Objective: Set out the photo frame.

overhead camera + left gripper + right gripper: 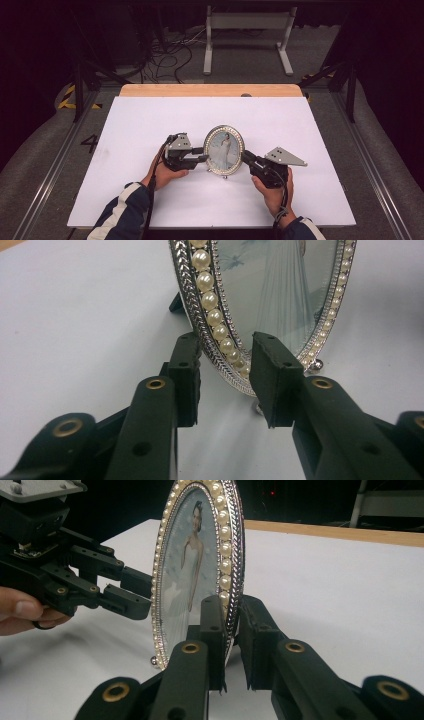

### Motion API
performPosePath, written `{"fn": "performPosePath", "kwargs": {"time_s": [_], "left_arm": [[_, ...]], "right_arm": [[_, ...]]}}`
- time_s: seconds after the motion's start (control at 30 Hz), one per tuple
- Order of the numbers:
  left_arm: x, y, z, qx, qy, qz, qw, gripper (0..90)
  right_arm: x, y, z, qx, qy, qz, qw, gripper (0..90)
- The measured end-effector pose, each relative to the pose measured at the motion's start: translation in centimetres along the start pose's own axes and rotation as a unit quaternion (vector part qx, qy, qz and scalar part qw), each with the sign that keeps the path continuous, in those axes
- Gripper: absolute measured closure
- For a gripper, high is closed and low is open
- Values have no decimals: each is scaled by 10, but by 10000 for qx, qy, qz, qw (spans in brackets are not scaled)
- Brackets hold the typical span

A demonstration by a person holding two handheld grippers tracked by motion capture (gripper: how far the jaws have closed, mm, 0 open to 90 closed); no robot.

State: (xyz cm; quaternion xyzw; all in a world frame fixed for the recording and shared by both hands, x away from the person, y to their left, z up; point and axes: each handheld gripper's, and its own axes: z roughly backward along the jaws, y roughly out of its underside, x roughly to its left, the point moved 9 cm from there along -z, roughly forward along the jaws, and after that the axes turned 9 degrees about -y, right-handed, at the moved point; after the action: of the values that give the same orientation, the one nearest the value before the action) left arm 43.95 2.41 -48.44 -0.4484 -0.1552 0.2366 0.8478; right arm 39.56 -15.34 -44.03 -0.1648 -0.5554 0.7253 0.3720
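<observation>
Oval picture frame point(224, 149) stands upright near the middle of the white table point(150, 195), on small ball feet, its face turned toward the person. The rim is silver with a ring of pearl beads; the photo shows a figure in a white dress.

Left hand-held gripper point(205, 154) comes in level from the frame's left side. In the left gripper view point(225, 370) the frame's lower rim sits between the two black jaws: one pad lies against the back edge of the rim, the other stands in front of the glass with a gap visible. The jaws are narrowed about the rim, not pressed shut on it.

Right hand-held gripper point(245, 157) meets the frame's right edge. In the right gripper view point(231, 625) its jaws are closed onto the beaded rim, one pad on the front face, one behind, and the rim is pinched between them. The same view shows the left hand-held gripper at the far edge of the frame, a hand point(20, 611) behind it.

Both forearms enter from the near table edge, in dark sleeves point(122, 212) with a white stripe.
</observation>
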Motion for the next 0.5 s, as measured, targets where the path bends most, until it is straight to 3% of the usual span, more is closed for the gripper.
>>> {"fn": "performPosePath", "kwargs": {"time_s": [0.13,0.2,0.33,0.4,0.5], "left_arm": [[-1,-4,-1,-144,39,61,9999,610],[-1,-6,-2,-205,22,94,9997,517],[1,-8,-6,-262,-5,286,9992,487],[0,-10,-6,-328,46,264,9991,510],[2,-9,-5,-247,-139,160,9995,623]], "right_arm": [[1,0,0,12,47,63,10000,818],[1,2,0,50,43,70,10000,821],[3,9,-2,188,90,105,9997,806],[3,9,-2,192,99,119,9997,806],[3,9,-3,191,93,114,9997,807]]}}
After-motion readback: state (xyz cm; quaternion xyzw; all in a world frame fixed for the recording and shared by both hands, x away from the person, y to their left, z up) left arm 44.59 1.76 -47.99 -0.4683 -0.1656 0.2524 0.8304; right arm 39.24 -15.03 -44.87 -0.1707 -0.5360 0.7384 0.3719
